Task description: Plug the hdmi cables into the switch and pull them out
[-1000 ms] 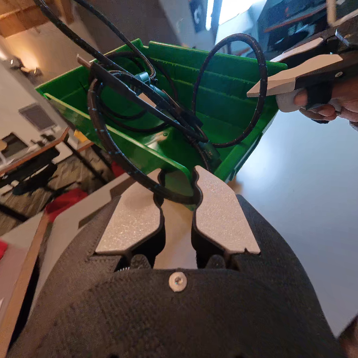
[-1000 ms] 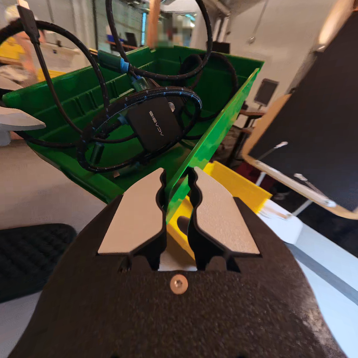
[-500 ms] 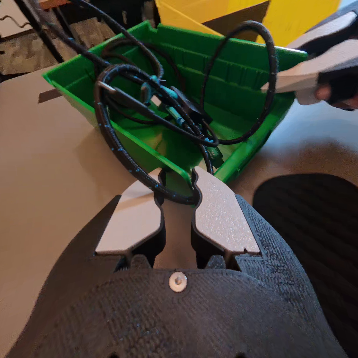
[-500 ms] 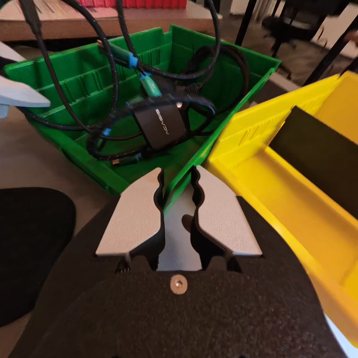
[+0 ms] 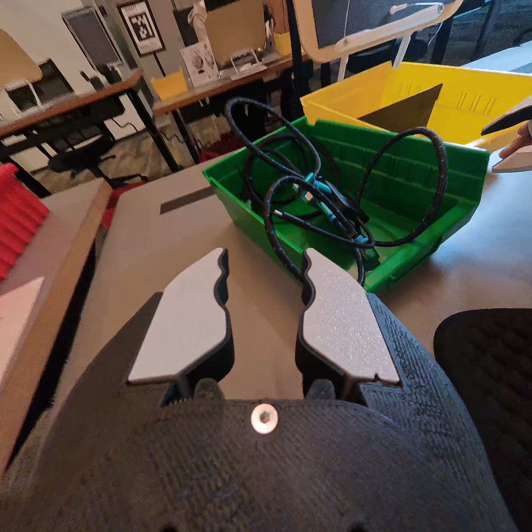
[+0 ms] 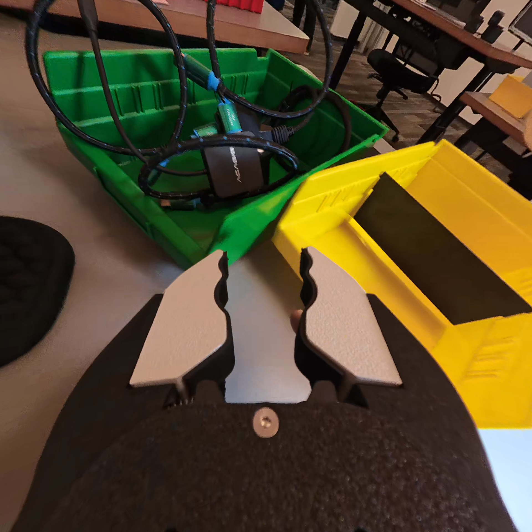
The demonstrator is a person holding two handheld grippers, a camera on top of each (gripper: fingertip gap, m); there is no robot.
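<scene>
- Left wrist view: the left gripper [image 5: 264, 259] stood wide open above the desk [image 5: 161, 253] with nothing between its fingers.
- Just ahead of its right finger sat the green bin [image 5: 449, 230], holding a tangle of black cables [image 5: 440, 161] whose loops rose above the rim.
- One cable loop hung over the bin's near wall, close to the right fingertip; whether they touched could not be told.
- Beyond the green bin stood a yellow bin [image 5: 466, 86]; a black mat [image 5: 489, 374] lay to the right.
- Right wrist view: the right gripper [image 6: 263, 259] was also wide open and empty, its tips just short of the two bins' near corners.
- Ahead to the left, the black switch [image 6: 233, 169] lay inside the green bin [image 6: 121, 184] among the cables [image 6: 37, 74].
- The yellow bin [image 6: 359, 259] lay ahead to the right, touching the green one.
</scene>
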